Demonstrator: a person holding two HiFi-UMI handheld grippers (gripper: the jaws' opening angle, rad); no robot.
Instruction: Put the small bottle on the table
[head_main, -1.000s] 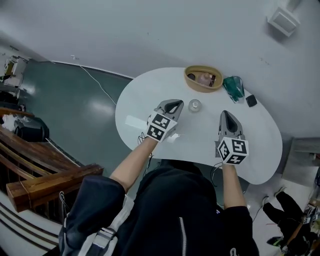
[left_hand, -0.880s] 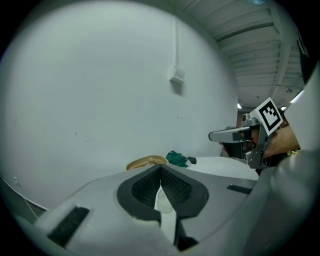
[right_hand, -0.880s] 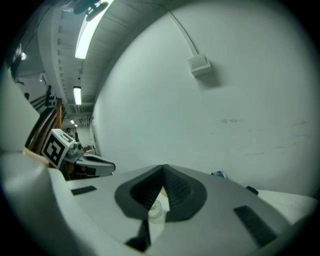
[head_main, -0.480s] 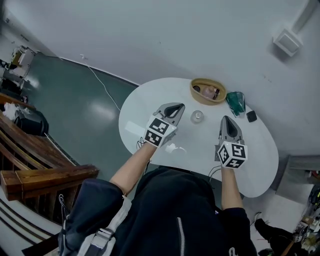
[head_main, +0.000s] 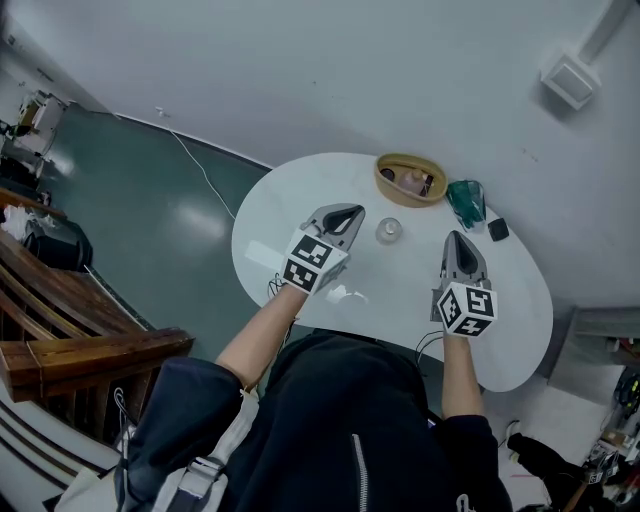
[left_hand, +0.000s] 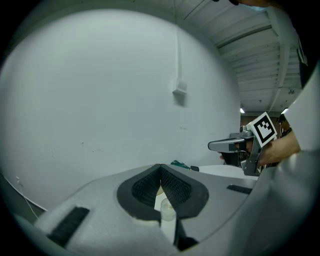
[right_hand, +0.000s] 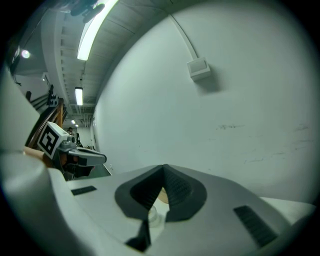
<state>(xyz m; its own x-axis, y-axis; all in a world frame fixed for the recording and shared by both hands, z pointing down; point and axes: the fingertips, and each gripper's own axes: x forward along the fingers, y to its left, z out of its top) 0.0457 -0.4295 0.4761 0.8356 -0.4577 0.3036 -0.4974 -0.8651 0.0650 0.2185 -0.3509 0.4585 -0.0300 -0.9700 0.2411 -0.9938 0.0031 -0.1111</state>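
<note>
A small clear bottle (head_main: 389, 231) stands upright on the white table (head_main: 300, 200), just in front of the wooden basket (head_main: 381, 172). My left gripper (head_main: 350, 211) hovers to the bottle's left, shut and holding nothing. My right gripper (head_main: 455, 238) hovers to the bottle's right, also shut and holding nothing. In the left gripper view the bottle (left_hand: 167, 210) shows low behind the closed jaws, and the right gripper (left_hand: 235, 146) is off to the right. In the right gripper view the bottle (right_hand: 152, 216) shows below the closed jaws, with the left gripper (right_hand: 82, 157) at the left.
The basket holds a few small items. A green object (head_main: 466, 200) and a small black object (head_main: 498, 229) lie at the table's far right. A small white thing (head_main: 340, 294) lies near the front edge. A wall stands behind the table.
The head view has shifted a little. Both grippers stay shut on either side of the bottle, which has not moved.
</note>
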